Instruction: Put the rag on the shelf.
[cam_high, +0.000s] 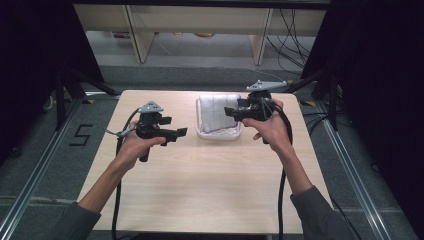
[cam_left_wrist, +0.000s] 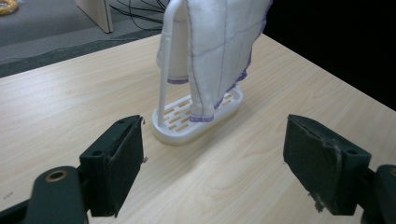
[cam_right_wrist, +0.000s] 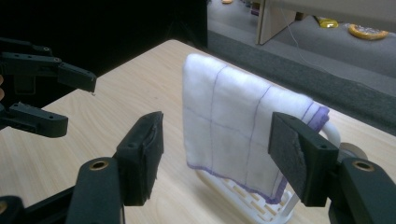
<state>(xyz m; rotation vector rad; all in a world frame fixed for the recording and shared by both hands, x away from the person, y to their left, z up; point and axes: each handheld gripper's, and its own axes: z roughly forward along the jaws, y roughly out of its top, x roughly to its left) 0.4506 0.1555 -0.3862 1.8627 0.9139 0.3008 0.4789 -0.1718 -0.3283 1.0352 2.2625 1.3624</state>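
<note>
Only legible mark: "5" (cam_high: 81, 135) on floor, left of table (cam_high: 210, 195).

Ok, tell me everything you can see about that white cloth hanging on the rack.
The cloth is white, soft-looking fabric with thin purple grid lines and a purple hem. It hangs folded over the top bar of a white plastic rack, its lower edges ending just above the rack's slotted base. It sits toward the table's far edge. Only the rack touches it; both grippers stand open and clear.
</note>
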